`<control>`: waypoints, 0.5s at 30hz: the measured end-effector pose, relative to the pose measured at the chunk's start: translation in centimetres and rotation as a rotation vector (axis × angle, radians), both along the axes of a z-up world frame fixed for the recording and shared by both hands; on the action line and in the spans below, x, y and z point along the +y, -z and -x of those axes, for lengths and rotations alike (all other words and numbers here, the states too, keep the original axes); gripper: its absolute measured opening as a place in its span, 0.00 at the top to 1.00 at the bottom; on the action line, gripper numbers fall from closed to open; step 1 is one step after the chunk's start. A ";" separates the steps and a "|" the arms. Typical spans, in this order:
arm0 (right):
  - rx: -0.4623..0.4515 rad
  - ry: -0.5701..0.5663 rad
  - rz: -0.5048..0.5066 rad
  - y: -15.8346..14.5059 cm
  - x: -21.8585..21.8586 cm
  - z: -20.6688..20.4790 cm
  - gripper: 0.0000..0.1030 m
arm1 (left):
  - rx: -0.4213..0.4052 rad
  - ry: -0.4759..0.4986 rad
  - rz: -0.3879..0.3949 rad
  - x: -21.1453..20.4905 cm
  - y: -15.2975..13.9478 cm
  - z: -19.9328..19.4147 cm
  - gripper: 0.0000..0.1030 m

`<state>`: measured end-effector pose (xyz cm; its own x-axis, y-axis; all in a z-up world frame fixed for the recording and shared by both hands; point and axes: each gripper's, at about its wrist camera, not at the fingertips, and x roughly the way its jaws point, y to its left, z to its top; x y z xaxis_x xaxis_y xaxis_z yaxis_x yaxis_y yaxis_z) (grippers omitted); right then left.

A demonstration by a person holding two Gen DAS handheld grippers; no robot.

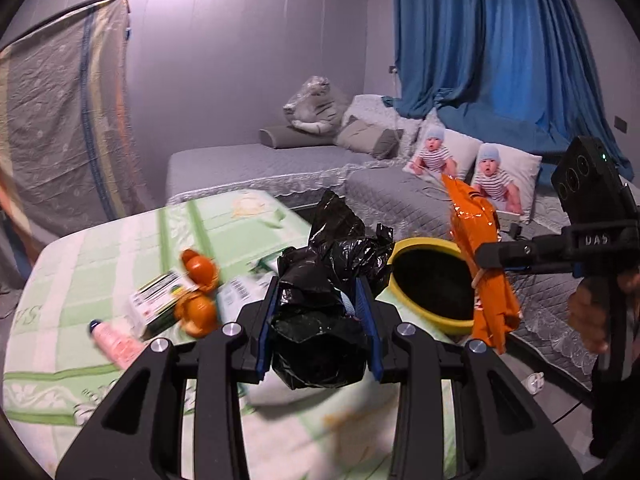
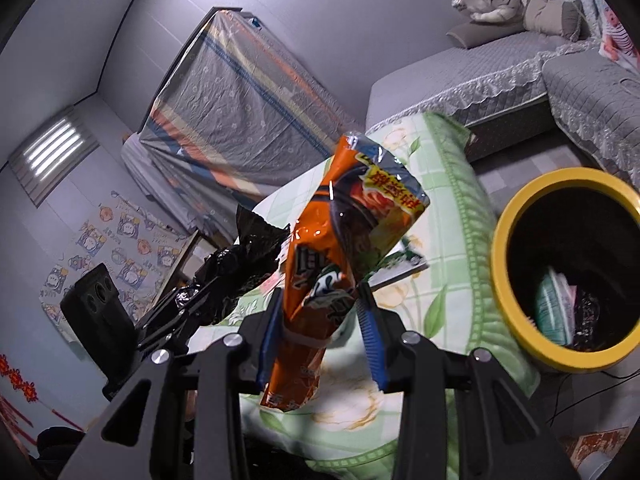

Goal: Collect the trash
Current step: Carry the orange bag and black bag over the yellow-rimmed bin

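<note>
My left gripper is shut on a crumpled black plastic bag, held above the table with the green cloth. My right gripper is shut on an orange snack wrapper, also held in the air. In the left wrist view the orange wrapper hangs from the right gripper over the near rim of the yellow-rimmed bin. In the right wrist view the bin is to the right and holds some trash, and the black bag shows at left.
On the green cloth lie a green-and-white box, an orange wrapper and a pink bottle. A grey sofa with pillows stands behind. A white scrap lies on the floor at right.
</note>
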<state>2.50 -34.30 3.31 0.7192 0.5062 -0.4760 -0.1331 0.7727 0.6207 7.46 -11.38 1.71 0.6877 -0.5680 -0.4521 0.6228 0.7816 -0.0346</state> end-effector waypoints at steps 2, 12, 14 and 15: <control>-0.014 0.036 0.008 -0.3 -1.1 0.4 0.66 | -0.009 0.023 -0.005 -1.6 -0.4 -0.3 0.67; -0.094 0.251 0.060 -1.2 -7.2 2.1 0.66 | -0.049 0.118 -0.003 -8.6 -1.9 -2.1 0.67; -0.104 0.301 0.078 -1.2 -8.5 2.5 0.66 | -0.058 0.138 -0.002 -10.3 -2.1 -2.4 0.67; -0.107 0.314 0.078 -1.1 -9.0 2.6 0.66 | -0.059 0.145 -0.001 -10.7 -2.1 -2.5 0.67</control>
